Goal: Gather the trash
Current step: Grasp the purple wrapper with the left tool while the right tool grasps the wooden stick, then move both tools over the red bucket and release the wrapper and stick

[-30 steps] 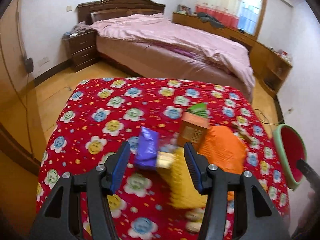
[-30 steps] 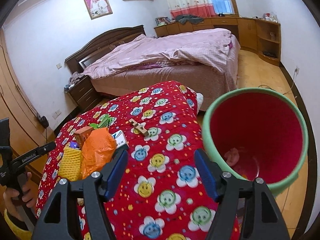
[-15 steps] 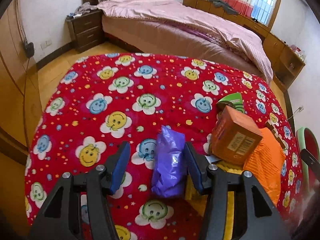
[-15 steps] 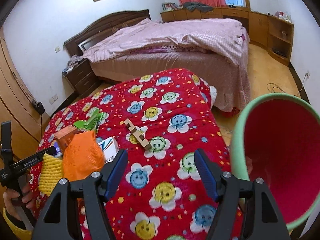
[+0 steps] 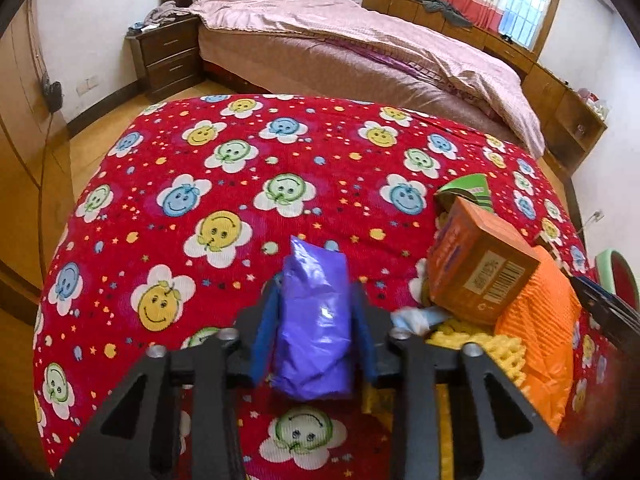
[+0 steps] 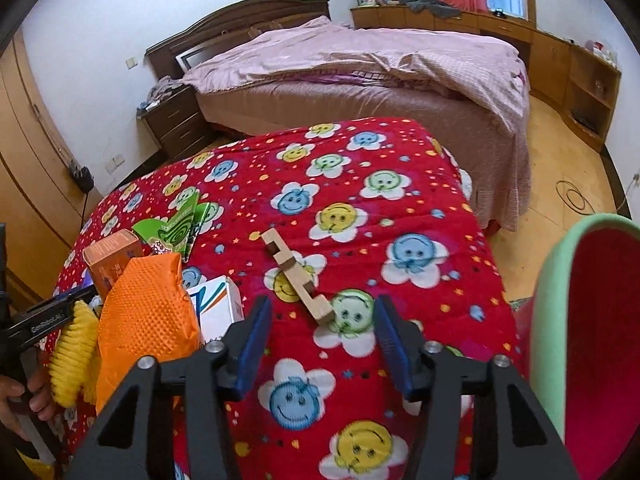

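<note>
- Trash, purple wrapper [image 5: 316, 332]: lies on the red smiley-flower cloth [image 5: 224, 184] of the worktop, lengthwise between the fingers of my left gripper [image 5: 316, 312]; those fingers are closing and their blue pads sit against both its sides.
- Orange carton [image 5: 476, 268]: tilted, just right of the wrapper, leaning on the heap; a barcode shows on its near face.
- Orange dimpled bag [image 5: 540, 332]: right of the carton, touching it.
- Yellow knobbly piece [image 6: 74, 356]: beside the orange bag, partly under the heap.
- Green packet [image 6: 176, 228]: behind the carton, flat on the cloth.
- White box [image 6: 218, 304]: tucked against the orange bag.
- Wooden notched piece [image 6: 298, 278]: alone on the cloth, just ahead of my right gripper [image 6: 320, 342]; its fingers are spread but closing, with only cloth between them.
- Green bin with red inside [image 6: 580, 336]: at the worktop's right edge, mouth tipped toward my right gripper.
- Bed [image 6: 380, 76]: beyond the worktop, pink cover rumpled.
</note>
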The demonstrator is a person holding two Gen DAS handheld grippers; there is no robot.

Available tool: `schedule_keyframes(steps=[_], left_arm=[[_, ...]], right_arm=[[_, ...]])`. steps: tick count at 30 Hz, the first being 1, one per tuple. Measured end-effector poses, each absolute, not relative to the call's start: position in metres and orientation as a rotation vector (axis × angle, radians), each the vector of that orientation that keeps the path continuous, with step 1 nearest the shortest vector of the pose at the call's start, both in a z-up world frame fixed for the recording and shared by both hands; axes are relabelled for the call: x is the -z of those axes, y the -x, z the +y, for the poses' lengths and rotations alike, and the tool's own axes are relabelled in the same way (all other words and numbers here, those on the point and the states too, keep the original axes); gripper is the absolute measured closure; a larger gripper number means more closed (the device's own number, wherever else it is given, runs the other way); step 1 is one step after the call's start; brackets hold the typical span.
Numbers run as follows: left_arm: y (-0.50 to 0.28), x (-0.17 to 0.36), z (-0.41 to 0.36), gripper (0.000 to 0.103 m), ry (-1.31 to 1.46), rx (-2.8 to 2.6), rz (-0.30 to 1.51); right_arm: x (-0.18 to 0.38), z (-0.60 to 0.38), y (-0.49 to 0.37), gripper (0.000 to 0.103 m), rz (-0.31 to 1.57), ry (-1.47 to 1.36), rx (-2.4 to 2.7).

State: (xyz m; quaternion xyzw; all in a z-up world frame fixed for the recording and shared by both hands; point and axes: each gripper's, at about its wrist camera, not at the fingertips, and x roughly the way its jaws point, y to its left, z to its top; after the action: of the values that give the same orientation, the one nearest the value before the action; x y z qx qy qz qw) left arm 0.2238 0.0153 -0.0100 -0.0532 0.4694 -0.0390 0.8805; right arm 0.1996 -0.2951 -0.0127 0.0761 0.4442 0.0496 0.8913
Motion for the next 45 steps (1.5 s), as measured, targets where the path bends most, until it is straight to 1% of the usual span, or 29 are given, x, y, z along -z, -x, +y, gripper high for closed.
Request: schedule_keyframes(steps=[2, 3, 4, 5, 6, 7, 9, 17, 30, 37, 45], left_arm=[[-0.222, 0.008, 0.015, 0.071, 0.106, 0.086, 0.97], [-0.221, 0.008, 0.014, 0.072, 0.105, 0.09, 0.966], [-0.219, 0.006, 0.015, 0.072, 0.108, 0.093, 0.962], [-0.218, 0.005, 0.016, 0.072, 0.113, 0.093, 0.957], [-0.216, 0.003, 0.017, 0.072, 0.117, 0.093, 0.954], [-0.214, 0.001, 0.018, 0.072, 0.123, 0.093, 0.95], [-0.21, -0.004, 0.021, 0.072, 0.135, 0.092, 0.939], [-0.181, -0.034, 0.023, 0.072, 0.169, 0.12, 0.877], [-0.13, -0.07, -0.007, 0.072, 0.16, 0.223, 0.809], [-0.107, -0.086, -0.033, 0.072, 0.145, 0.305, 0.779], [-0.096, -0.101, -0.083, 0.072, 0.083, 0.405, 0.771]], right_arm=[[0.015, -0.29, -0.202, 0.057, 0.922, -0.137, -0.106], [0.015, -0.287, -0.203, 0.062, 0.916, -0.12, -0.102], [0.016, -0.284, -0.204, 0.07, 0.913, -0.107, -0.103], [0.016, -0.283, -0.204, 0.075, 0.911, -0.098, -0.101], [0.016, -0.283, -0.204, 0.083, 0.91, -0.095, -0.099], [0.016, -0.284, -0.203, 0.087, 0.91, -0.1, -0.1], [0.015, -0.286, -0.201, 0.09, 0.912, -0.123, -0.106], [-0.006, -0.292, -0.17, 0.09, 0.86, -0.171, -0.118], [-0.056, -0.304, -0.095, 0.09, 0.75, -0.234, -0.124], [-0.076, -0.321, -0.055, 0.09, 0.69, -0.255, -0.089], [-0.086, -0.358, -0.02, 0.09, 0.648, -0.295, -0.003]])
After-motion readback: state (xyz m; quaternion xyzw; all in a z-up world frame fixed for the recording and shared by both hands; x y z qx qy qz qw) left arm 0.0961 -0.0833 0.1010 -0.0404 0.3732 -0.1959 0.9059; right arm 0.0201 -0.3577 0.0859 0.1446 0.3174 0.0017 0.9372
